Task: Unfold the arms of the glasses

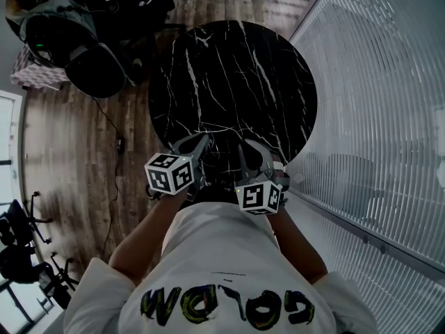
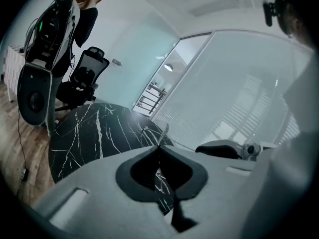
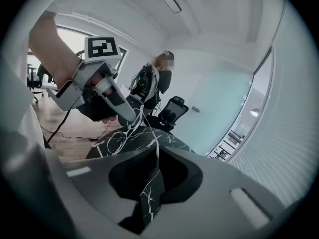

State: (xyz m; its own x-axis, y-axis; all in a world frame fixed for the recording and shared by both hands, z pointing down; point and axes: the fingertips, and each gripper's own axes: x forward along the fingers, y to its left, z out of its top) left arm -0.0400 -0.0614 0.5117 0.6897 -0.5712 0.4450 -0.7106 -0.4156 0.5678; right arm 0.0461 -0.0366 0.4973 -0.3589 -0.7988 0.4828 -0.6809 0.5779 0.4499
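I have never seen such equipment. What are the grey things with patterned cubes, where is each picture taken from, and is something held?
A person holds two hand tools with pinching jaws: the left gripper and the right gripper; the patterned cubes belong to them. The head view looks down from the person's head. The other two views come from a camera on each gripper. Below is a round black marble table. Both grippers are shut on thin wire glasses, held between them.
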